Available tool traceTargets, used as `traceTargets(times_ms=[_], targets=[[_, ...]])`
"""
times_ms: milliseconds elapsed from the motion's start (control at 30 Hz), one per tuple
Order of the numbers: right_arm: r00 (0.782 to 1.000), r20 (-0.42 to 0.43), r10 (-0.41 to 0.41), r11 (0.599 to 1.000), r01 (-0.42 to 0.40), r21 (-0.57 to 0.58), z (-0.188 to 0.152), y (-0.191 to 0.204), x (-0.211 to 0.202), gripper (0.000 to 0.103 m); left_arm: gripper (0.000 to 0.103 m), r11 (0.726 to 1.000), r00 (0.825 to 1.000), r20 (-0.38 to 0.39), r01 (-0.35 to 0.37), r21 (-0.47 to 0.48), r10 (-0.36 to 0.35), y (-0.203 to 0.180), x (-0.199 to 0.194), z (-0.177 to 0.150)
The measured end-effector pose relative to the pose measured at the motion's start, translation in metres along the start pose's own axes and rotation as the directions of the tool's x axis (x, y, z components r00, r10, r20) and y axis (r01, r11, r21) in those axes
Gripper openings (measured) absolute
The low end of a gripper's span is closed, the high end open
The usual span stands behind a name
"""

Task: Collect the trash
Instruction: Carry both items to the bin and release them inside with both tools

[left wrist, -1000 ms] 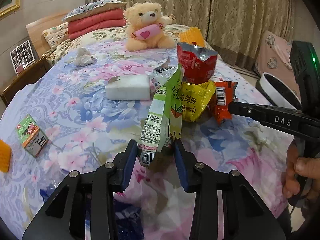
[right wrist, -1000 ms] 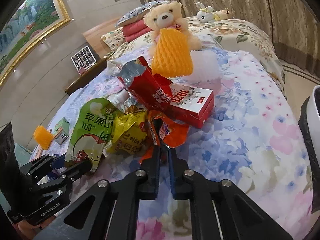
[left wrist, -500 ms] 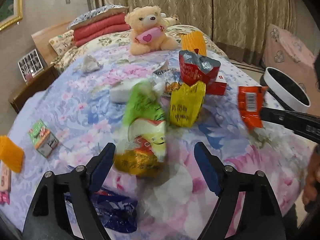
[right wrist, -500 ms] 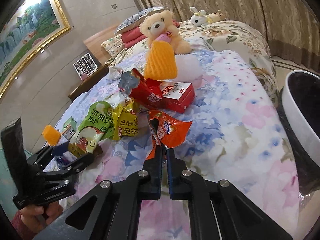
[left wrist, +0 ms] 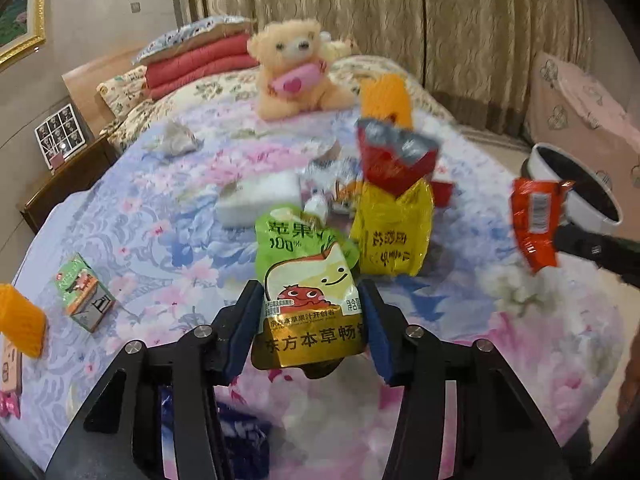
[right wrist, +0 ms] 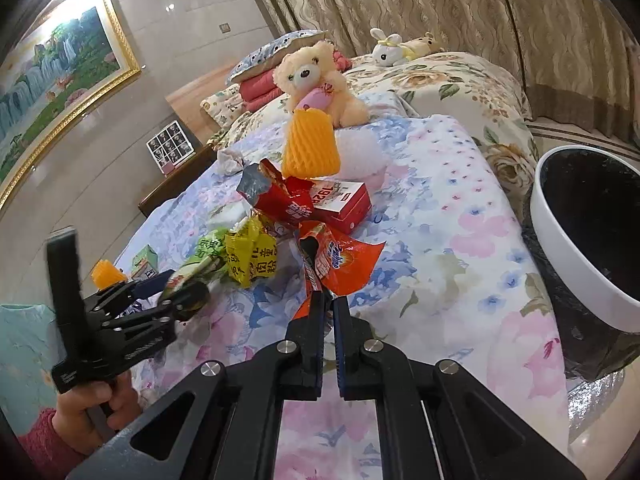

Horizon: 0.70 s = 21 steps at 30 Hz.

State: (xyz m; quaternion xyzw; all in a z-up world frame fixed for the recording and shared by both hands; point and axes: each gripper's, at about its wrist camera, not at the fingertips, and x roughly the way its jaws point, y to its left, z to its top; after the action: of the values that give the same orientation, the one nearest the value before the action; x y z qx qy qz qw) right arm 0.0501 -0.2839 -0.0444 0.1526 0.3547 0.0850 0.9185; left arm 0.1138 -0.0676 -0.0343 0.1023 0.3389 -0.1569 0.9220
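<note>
Mid-collection on the bed (right wrist: 452,240): right claw (right wrist: 329,300) clenches an orange wrapper (right wrist: 340,260); left claw (left wrist: 310,320) closing around, perhaps gripping, a green pouch (left wrist: 308,276). Next: bin (right wrist: 560,264) at three o'clock.

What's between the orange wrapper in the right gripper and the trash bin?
Nothing visible. The right gripper is shut on the orange wrapper, and only bare bedspread lies between it and the bin beside the bed.

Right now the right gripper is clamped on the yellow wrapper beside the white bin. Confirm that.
Wrong wrapper. The right gripper is clamped on the orange wrapper, as the right wrist view shows, beside the white bin. The yellow wrapper lies on the bed in the trash pile.
</note>
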Motion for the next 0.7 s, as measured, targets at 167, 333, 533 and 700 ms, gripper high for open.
traceTargets(times_ms=[167,333,533,700], targets=[[1.0,0.008,0.007,1.0,-0.007,-0.005,0.0,-0.002,-0.007,0.004,0.048,1.0,0.997,0.073,0.011,-0.028,-0.009,-0.002,-0.035,-0.001],[1.0,0.02,0.008,1.0,-0.008,-0.003,0.001,-0.006,-0.013,0.004,0.048,0.998,0.99,0.136,0.048,-0.04,-0.042,-0.009,-0.064,0.002],[0.999,0.039,-0.003,1.0,0.003,0.005,0.004,-0.018,-0.025,0.004,0.048,0.993,0.977,0.177,0.115,0.015,-0.116,-0.037,-0.076,0.012],[0.998,0.055,-0.031,0.999,0.03,0.024,0.009,-0.036,-0.037,0.004,0.048,0.984,0.97,0.169,0.169,0.059,-0.177,-0.064,-0.067,0.022]])
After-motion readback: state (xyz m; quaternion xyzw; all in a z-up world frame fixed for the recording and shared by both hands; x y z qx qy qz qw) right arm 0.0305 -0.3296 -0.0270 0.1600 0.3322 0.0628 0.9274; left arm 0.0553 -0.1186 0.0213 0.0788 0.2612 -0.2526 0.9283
